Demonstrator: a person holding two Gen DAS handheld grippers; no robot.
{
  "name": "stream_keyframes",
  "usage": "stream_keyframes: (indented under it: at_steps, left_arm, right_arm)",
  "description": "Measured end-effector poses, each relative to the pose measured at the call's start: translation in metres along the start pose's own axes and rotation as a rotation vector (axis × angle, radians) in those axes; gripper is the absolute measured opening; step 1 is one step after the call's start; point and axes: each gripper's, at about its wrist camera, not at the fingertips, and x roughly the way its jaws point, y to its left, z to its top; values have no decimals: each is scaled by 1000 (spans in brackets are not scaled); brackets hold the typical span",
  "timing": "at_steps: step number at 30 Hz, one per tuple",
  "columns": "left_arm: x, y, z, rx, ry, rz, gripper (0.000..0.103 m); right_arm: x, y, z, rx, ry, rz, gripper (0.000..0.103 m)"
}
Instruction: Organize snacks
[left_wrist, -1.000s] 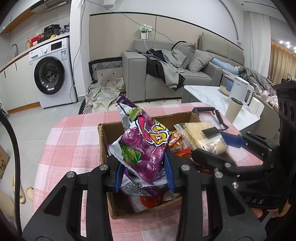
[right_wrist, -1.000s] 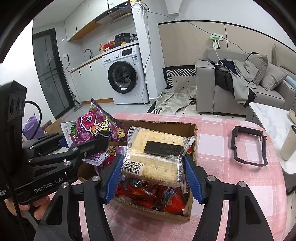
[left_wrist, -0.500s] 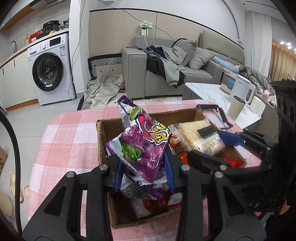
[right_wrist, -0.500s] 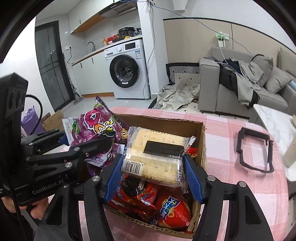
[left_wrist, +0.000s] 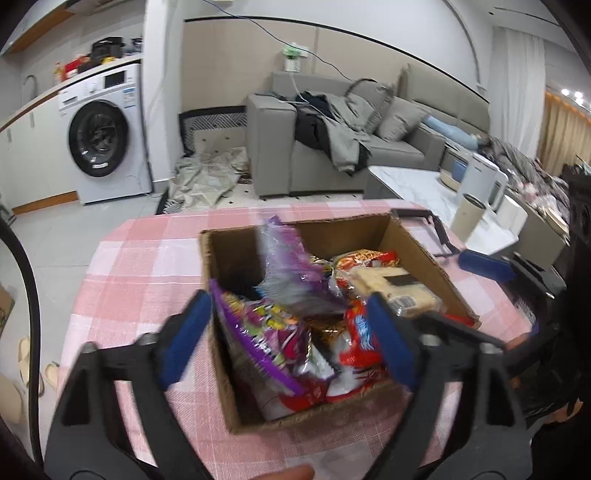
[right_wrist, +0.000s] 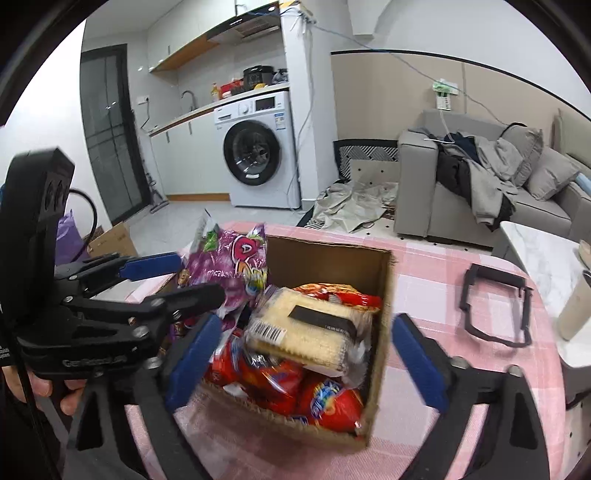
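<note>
An open cardboard box stands on the pink checked tablecloth, full of snack bags. My left gripper hangs over the box's left part with its jaws opening. The purple snack bag is blurred and loose between them, tipping into the box. My right gripper is over the box's right part, its jaws also opening. The clear-wrapped yellow cake pack lies free on red snack bags, and neither pad touches it.
A black plastic frame lies on the table to the right of the box, with a beige cup beyond it. A white kettle stands on a marble side table. A person's fingers hold the left gripper's handle.
Both grippers opened wide. The purple bag left the left pads and tips down into the box. The cake pack left the right pads and now rests on the red bags.
</note>
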Motion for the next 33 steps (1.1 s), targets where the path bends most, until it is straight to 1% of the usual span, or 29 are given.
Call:
stream_keyframes:
  at_steps: [1, 2, 3, 10, 16, 22, 25, 30, 33]
  left_arm:
    - [-6, 1, -3, -8, -9, -13, 93]
    - [-9, 3, -5, -16, -12, -28, 99]
    - [-15, 4, -7, -22, -23, -27, 102]
    - [-55, -3, -32, 21, -97, -15, 102]
    - [-84, -2, -58, 16, -156, 11, 102]
    - [-104, 6, -88, 10, -198, 40, 102]
    - [-113, 7, -103, -3, -222, 38, 102]
    - [-120, 9, -125, -1, -230, 58, 102]
    - [-120, 10, -131, -2, -241, 70, 102]
  right_arm:
    - [-5, -2, -2, 13, -2, 4, 102]
    - [-9, -4, -3, 23, -3, 8, 103]
    - [-12, -5, -5, 30, -5, 10, 103]
    - [-37, 3, -20, 44, -46, 9, 103]
    - [-57, 16, -41, 32, -121, 26, 103]
    - [-71, 24, -66, 9, -176, 39, 103]
    - [-75, 26, -77, 7, -192, 48, 103]
    - [-76, 31, -93, -27, -191, 21, 103]
    - [-79, 33, -101, -38, -217, 11, 103]
